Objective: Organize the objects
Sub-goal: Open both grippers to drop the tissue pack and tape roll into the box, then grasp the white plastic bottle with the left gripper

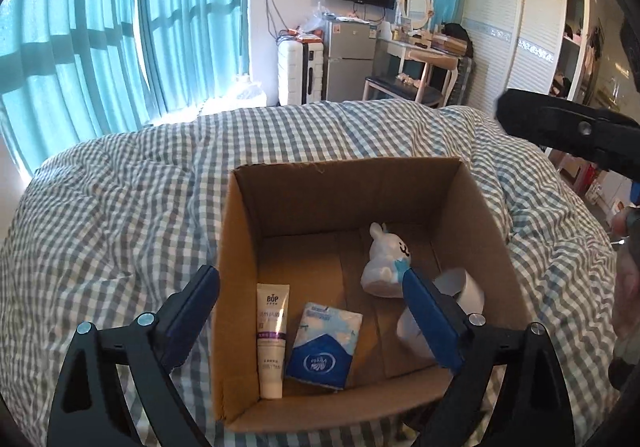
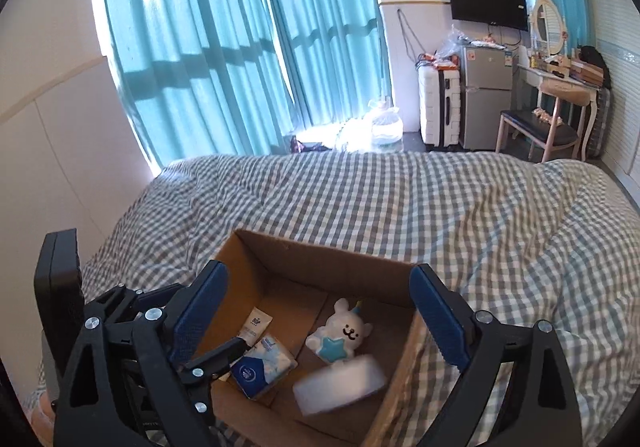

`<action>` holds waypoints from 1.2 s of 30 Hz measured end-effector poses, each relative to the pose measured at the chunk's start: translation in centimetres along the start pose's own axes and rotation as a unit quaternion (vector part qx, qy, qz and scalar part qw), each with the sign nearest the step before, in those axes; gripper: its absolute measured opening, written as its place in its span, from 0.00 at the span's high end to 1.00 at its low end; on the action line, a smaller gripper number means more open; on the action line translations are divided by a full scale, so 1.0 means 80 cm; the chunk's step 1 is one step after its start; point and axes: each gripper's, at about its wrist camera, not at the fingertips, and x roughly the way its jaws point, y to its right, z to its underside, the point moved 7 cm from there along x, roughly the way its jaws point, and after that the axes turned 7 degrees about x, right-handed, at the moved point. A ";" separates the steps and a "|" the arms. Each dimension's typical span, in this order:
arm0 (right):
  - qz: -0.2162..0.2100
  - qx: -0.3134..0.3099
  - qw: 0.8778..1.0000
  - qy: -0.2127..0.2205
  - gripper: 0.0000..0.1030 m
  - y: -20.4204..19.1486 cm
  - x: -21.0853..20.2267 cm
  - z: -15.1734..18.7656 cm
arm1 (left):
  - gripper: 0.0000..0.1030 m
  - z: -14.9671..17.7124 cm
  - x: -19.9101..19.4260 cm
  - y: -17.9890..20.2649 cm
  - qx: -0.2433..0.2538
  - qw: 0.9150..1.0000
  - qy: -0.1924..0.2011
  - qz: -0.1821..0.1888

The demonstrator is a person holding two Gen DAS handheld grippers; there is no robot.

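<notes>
Nearest, both grippers hang over the open cardboard box (image 1: 248, 247) on the checked duvet (image 1: 120, 215): the left gripper (image 1: 312, 311) with jaws wide apart and empty above the box's near left, the right gripper (image 2: 320, 319) likewise spread and holding nothing. On the box floor lie a cream tube (image 1: 272, 343) along the left wall, a blue tissue pack (image 1: 326, 345) beside it, a blurred white roll (image 2: 340, 383) to the right, and a white bunny toy (image 1: 386, 261) farther back. The depositing step looks finished; next, I judge, both grippers should lift clear of the box walls and seek anything left outside, though the visible bedding shows nothing.
</notes>
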 end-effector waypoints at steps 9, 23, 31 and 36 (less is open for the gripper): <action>0.018 -0.060 0.998 0.030 0.10 -0.011 -0.100 0.000 | 0.05 -0.004 -0.108 -0.024 -0.054 0.998 0.023 -0.032; 0.001 -0.216 0.974 -0.061 0.10 -0.019 -0.106 0.150 | 0.04 0.105 -0.143 0.005 -0.068 0.991 -0.026 -0.108; -0.017 -0.238 0.962 -0.129 0.10 -0.010 -0.043 0.232 | 0.04 0.172 -0.069 0.064 -0.004 0.992 -0.084 -0.093; -0.022 -0.216 0.964 -0.153 0.10 0.003 -0.026 0.244 | 0.04 0.200 -0.048 0.085 0.023 0.991 -0.109 -0.070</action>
